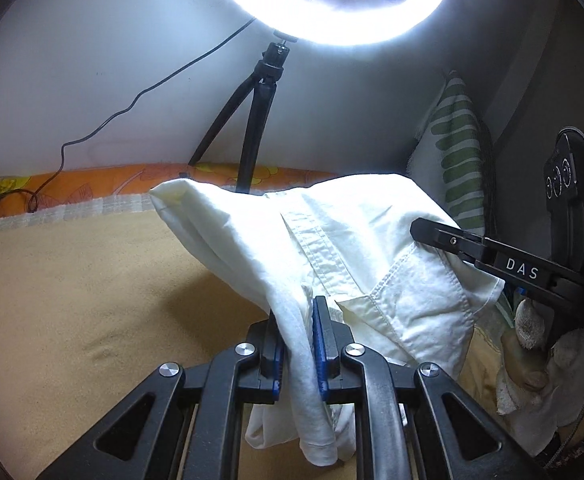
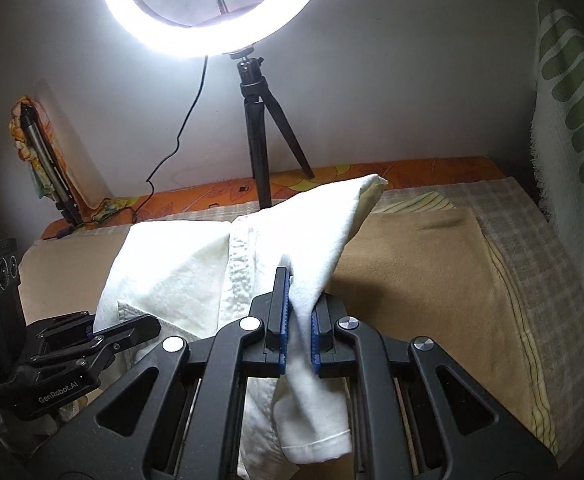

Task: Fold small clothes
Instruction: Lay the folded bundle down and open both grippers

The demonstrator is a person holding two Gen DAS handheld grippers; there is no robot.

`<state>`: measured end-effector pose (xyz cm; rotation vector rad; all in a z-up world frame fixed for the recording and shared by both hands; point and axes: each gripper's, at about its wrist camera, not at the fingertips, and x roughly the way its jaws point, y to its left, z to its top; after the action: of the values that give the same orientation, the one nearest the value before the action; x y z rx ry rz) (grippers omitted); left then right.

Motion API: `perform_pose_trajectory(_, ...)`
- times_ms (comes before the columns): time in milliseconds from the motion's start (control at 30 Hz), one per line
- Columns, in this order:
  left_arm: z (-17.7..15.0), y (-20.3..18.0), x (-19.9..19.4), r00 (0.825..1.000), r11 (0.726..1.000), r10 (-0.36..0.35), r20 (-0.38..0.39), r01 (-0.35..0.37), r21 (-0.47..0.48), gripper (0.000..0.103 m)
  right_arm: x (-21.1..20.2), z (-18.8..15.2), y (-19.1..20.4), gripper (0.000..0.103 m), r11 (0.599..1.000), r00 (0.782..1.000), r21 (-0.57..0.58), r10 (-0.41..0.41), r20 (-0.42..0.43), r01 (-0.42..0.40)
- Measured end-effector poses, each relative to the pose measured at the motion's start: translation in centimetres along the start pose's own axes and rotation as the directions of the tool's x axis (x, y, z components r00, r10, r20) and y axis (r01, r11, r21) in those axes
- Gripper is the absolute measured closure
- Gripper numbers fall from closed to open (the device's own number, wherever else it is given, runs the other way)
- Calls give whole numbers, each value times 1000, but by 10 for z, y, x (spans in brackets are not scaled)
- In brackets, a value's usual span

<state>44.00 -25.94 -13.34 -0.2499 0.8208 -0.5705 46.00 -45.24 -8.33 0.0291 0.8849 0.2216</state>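
Note:
A white shirt (image 1: 356, 236) with a button placket and a chest pocket hangs spread between the two grippers, lifted above a tan blanket (image 1: 71, 300). In the left wrist view my left gripper (image 1: 298, 314) is shut on a bunched edge of the shirt, whose end droops below the blue pads. My right gripper (image 1: 448, 240) shows at the right of that view, clamped on the shirt's other side. In the right wrist view my right gripper (image 2: 302, 294) is shut on a sleeve-like fold of the shirt (image 2: 179, 264). My left gripper (image 2: 127, 330) grips the shirt's lower left edge there.
A lit ring light (image 2: 211, 8) on a small black tripod (image 2: 259, 140) stands at the far edge, with its cable (image 1: 103, 124) trailing left. A green-striped towel (image 2: 572, 120) hangs at the right. An orange patterned sheet (image 1: 91, 188) borders the wall. A gloved hand (image 1: 532, 340) holds the right gripper.

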Motion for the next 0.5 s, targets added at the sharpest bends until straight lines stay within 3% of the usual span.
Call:
perform_pose_trajectory(167,2,-4,11,999,998,45,7,-45,39,91,22,-1,-11,93,997,997,-26,-74,-34,73)
perform_pose_trajectory(267,1,-6,11,997,994,82,-6,-82,78,67,26,-3,-15,88,986,986,-35,-162,-40,161)
perform_pose_trajectory(300,0,-7,10,995,991,97,-11,-96,89,63,26,-3,-16,85,982,982,-32,-185,-39,184)
perform_pose_trajectory(367,-2,-7,7,994,989,110,-12,-108,102,58,22,-4,-18,67,983,982,-17,-182,-55,181)
perform_pose_trajectory(500,-6,-7,-9,990,984,138,5,-138,115,47,8,-3,-16,64,983,983,4,-181,-35,181)
